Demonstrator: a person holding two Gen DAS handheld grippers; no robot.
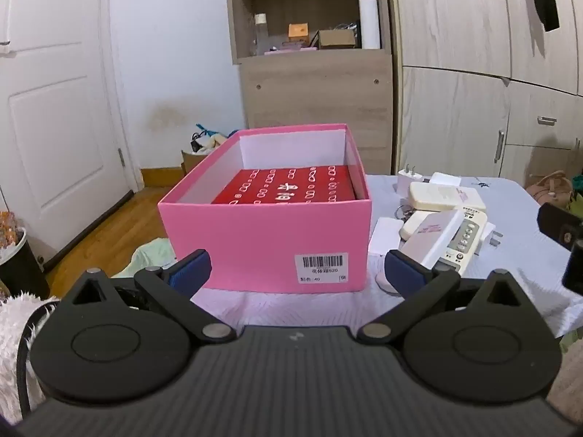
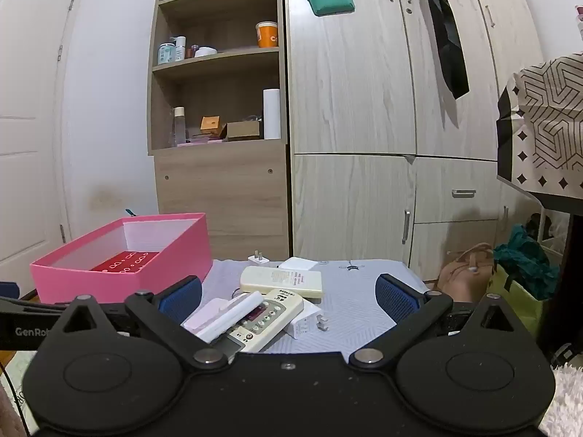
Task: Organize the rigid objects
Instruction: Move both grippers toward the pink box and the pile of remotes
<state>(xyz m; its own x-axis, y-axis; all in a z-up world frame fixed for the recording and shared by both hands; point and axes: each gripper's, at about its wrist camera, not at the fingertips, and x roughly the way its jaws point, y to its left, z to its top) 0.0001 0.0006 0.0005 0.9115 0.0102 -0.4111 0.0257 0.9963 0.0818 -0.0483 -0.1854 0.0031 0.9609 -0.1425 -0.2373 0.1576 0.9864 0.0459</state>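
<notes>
1. The pink box (image 1: 266, 233) stands open on the pale cloth (image 1: 510, 266), straight ahead at twelve o'clock of the left gripper (image 1: 295, 269). The jaws of this gripper are spread wide and hold nothing; the near wall of the box is just beyond its blue pads (image 1: 191, 267).
2. Inside the box lies a red flat box (image 1: 288, 189), against the right wall. White floor stays free on its left and at the far end.
3. The right gripper (image 2: 288, 295) is also fully released and empty. The pile of small things lies between its fingers, at about eleven o'clock.
4. In that pile an air-conditioner remote (image 2: 266, 318) lies under a white rectangular piece (image 2: 233, 315); a cream remote (image 2: 282, 280) is behind it, and a white plug adapter (image 2: 308, 322) is just beside it at the right.
5. Bare cloth is open at one o'clock of the right gripper.
6. Only the left view shows the barcode label (image 1: 322, 262) on the box; only the right view shows the black bow (image 2: 442, 32) on the wardrobe.
</notes>
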